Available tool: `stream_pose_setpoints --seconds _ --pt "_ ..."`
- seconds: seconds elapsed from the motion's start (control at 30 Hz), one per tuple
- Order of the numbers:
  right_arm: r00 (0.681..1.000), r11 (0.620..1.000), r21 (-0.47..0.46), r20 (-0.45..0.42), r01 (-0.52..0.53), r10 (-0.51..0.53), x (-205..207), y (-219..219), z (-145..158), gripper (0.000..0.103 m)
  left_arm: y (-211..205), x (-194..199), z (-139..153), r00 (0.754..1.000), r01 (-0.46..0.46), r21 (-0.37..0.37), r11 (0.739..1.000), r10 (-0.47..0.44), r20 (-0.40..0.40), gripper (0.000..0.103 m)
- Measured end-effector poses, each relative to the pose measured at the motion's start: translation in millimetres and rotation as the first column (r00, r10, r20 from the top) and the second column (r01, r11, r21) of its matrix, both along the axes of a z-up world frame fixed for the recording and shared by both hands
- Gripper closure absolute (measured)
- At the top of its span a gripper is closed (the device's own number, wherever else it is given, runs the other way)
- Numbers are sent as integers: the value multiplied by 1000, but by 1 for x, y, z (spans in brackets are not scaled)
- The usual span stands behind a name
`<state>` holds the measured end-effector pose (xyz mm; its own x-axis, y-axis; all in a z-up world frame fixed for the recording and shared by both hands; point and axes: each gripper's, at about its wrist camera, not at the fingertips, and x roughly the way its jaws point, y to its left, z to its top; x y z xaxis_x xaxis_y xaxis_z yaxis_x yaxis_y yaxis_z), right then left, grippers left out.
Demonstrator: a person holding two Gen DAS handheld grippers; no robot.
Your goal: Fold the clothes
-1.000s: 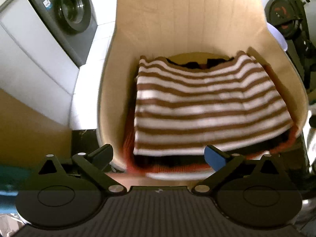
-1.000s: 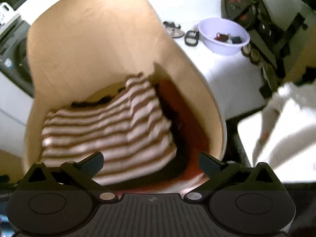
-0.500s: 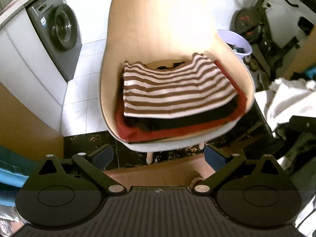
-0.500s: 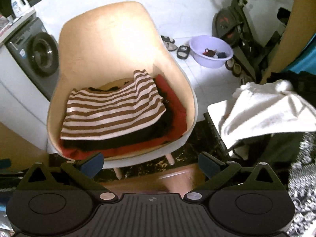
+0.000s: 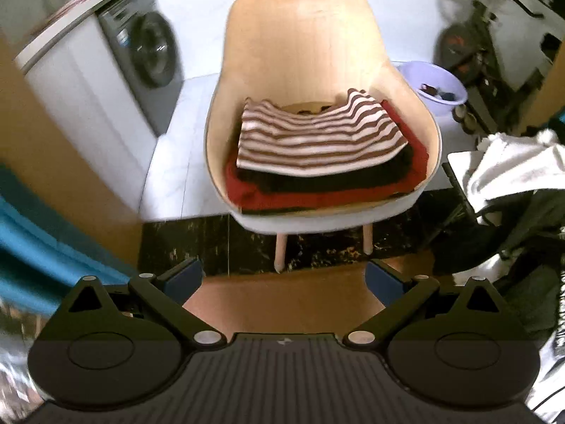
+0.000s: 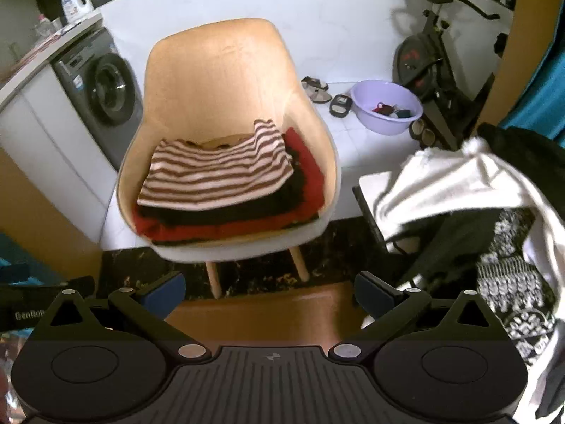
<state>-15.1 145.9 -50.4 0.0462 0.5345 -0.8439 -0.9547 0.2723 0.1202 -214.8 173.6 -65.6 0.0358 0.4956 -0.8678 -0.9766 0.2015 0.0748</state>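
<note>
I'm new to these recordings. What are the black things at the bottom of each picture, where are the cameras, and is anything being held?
Those are two hand-held grippers, each carrying a fisheye camera looking along its fingers. The left gripper and right gripper are both open and hold nothing. Both face a tan wooden shell chair bearing a folded stack: a brown-and-white striped top over a black garment and a red one. To the right lies a heap of unfolded white clothing.

Striped top (image 5: 314, 137) folded flat atop black, red clothes.
</note>
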Motion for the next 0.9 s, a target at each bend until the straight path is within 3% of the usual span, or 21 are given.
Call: stream_pose_setpoints --seconds 0.23,0.43,0.7,0.9 --pt "998 998 17 12 56 -56 24 -91 -6 1 -86 35 2 998 -38 27 999 39 -51 2" --pt "999 1000 13 35 6 -7 31 -156 -8 1 -142 49 7 995 -74 44 996 77 -58 2" --pt "998 1000 12 70 -2 2 34 -199 1 1 -185 53 17 994 -105 67 992 105 3 2" --pt "995 998 52 92 35 -40 35 -220 17 1 -190 43 19 991 -122 26 992 120 61 2"
